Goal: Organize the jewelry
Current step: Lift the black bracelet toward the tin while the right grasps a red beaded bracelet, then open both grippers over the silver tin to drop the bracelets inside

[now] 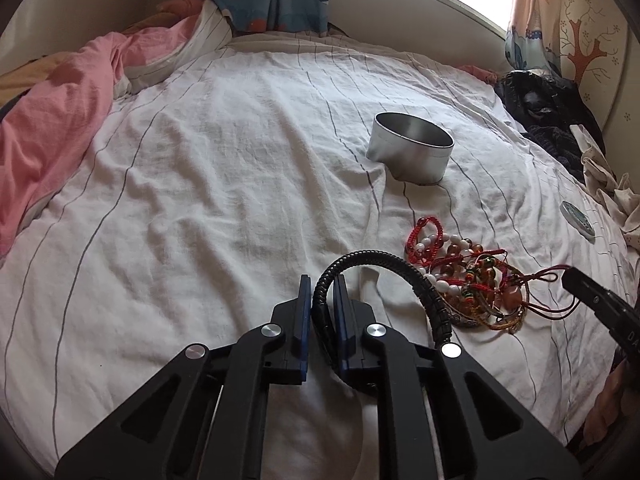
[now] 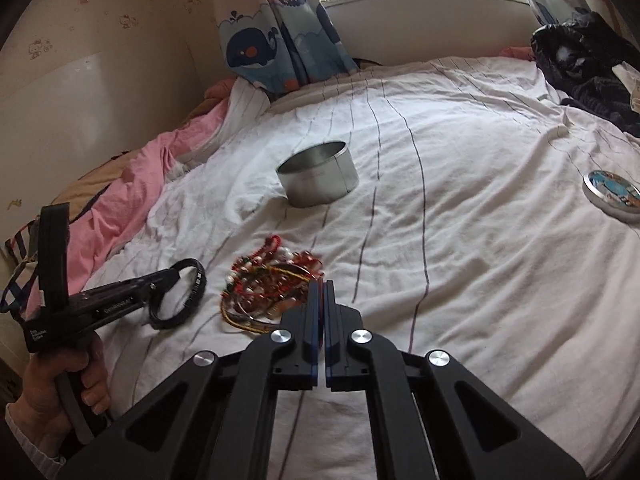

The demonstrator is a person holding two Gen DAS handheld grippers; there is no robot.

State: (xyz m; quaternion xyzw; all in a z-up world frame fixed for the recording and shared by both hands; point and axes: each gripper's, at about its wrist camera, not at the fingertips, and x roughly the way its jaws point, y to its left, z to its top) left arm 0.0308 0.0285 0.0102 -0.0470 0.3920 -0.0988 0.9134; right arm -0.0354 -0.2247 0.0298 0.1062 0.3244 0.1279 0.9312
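Observation:
My left gripper (image 1: 322, 280) is shut on a black braided bracelet (image 1: 400, 268), whose loop arcs right over the sheet; the bracelet also shows in the right wrist view (image 2: 188, 296). A tangled pile of red cord and bead bracelets (image 1: 472, 284) lies right of it, also seen in the right wrist view (image 2: 272, 284). An open round silver tin (image 1: 412, 148) stands beyond on the bed; it also shows in the right wrist view (image 2: 318, 178). My right gripper (image 2: 322, 284) is shut and empty at the pile's right edge.
The tin's lid (image 2: 612, 196) lies far right on the white striped sheet (image 2: 480, 260). A pink duvet (image 1: 52, 140) is bunched at the left. Dark clothes (image 1: 548, 120) are heaped at the right. Curtains (image 2: 280, 40) and a window are behind.

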